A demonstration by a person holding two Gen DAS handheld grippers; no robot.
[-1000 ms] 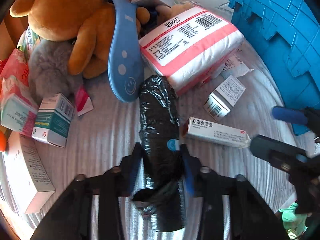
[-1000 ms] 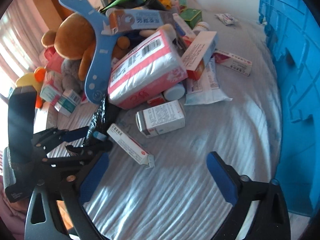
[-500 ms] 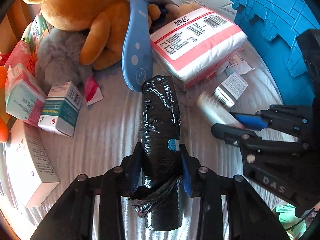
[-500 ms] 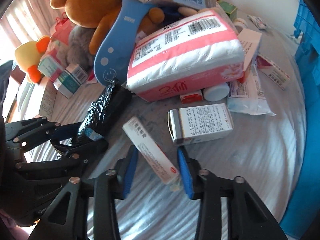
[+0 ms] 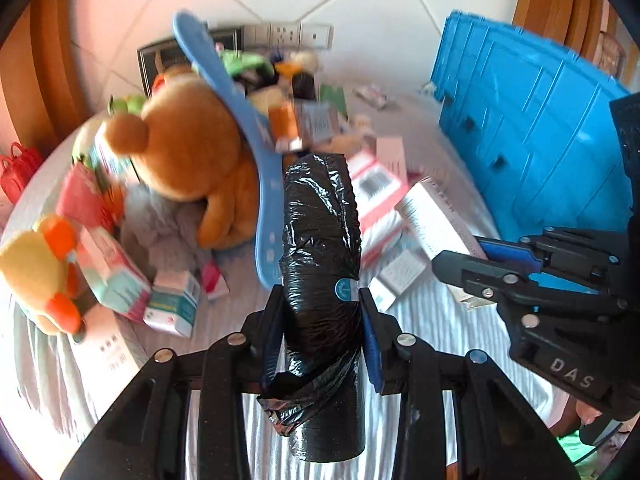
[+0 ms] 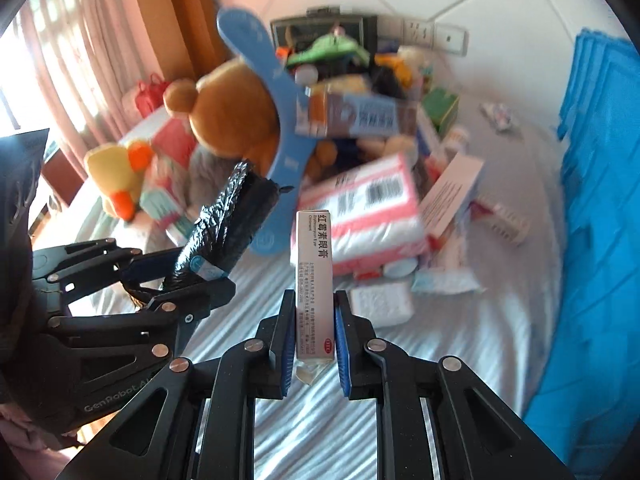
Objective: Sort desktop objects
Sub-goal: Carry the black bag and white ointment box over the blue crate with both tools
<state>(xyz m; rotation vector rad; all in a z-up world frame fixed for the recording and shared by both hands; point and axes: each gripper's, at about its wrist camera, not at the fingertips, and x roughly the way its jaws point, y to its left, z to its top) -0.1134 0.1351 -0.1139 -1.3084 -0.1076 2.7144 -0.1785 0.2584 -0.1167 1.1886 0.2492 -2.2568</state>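
Gripping crinkled black bag roll (image 5: 320,264): left tongs (image 5: 320,320); right tongs (image 6: 311,332) clamp slim white ointment box (image 6: 314,280).

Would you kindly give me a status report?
Left tongs shut on black bag roll. Right tongs shut on ointment box. Both lifted clear.

You get bright daylight from the curtained window (image 6: 60,60) at left. Background clutter smears with motion blur; held items stay sharp. Fisheye bends edges, corners vignette black.
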